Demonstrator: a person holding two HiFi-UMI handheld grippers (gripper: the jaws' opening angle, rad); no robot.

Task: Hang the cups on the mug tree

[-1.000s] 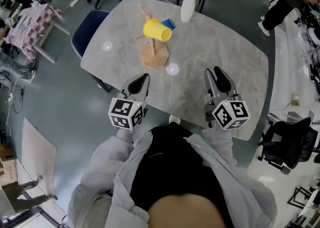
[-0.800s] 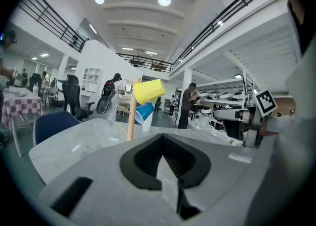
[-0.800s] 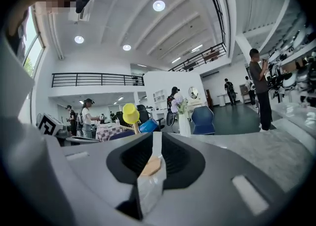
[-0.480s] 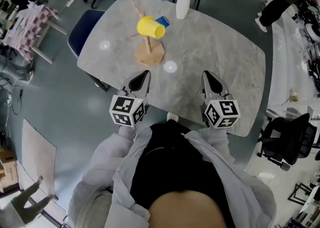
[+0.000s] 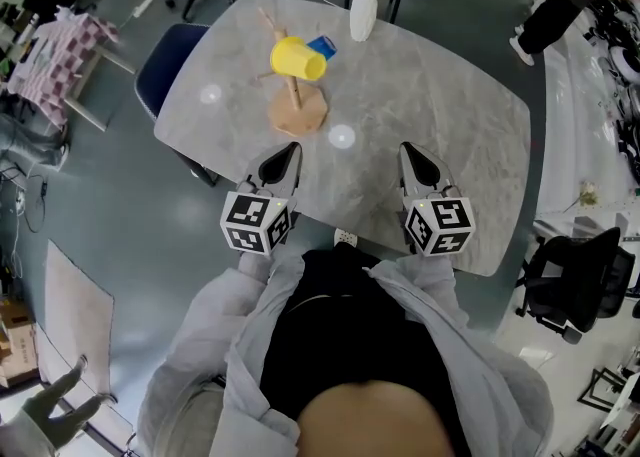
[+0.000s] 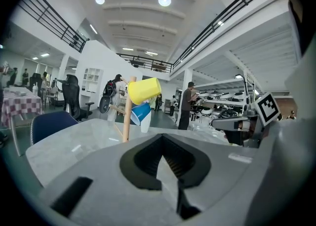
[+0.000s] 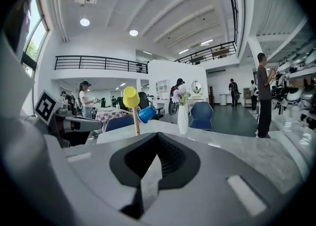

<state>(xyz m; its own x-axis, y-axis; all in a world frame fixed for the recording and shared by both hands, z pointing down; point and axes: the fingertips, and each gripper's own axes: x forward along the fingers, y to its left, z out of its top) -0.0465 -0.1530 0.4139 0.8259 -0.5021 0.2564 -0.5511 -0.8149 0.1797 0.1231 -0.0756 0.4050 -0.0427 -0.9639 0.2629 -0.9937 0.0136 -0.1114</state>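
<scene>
Two grippers, both shut, nothing in either. The left gripper [image 5: 285,157] has its jaws pressed together tip to tip in the left gripper view [image 6: 164,147], with no object between them. The right gripper [image 5: 412,160] is the same in the right gripper view [image 7: 158,143], jaws closed on themselves and empty. Both hover over the near edge of the grey marble-look table [image 5: 440,95], well apart from each other and from the cups.

In the head view the wooden mug tree [image 5: 298,112] stands at about 12 o'clock from the left gripper and about 10 o'clock from the right gripper, clear of both. The yellow plastic cup [image 5: 285,57] hangs on the tree, lying on its side near the top of the pole. The blue plastic cup [image 5: 322,46] hangs just beside it at about 2 o'clock, partly covered by the yellow one. A white vase of pale flowers [image 5: 363,13] stands at about 1 o'clock from the tree, near the far table edge.

In the left gripper view the yellow cup [image 6: 144,90] sits above the blue cup [image 6: 140,113] on the pole [image 6: 126,121]. In the right gripper view the yellow cup [image 7: 131,97] tops the pole [image 7: 136,123], the blue cup [image 7: 147,114] at its 4 o'clock, the vase [image 7: 183,118] further right.

Hidden: the tree's base is cut off by the gripper body in both gripper views. Cup handles and the pegs they hang from are too small to make out.
</scene>
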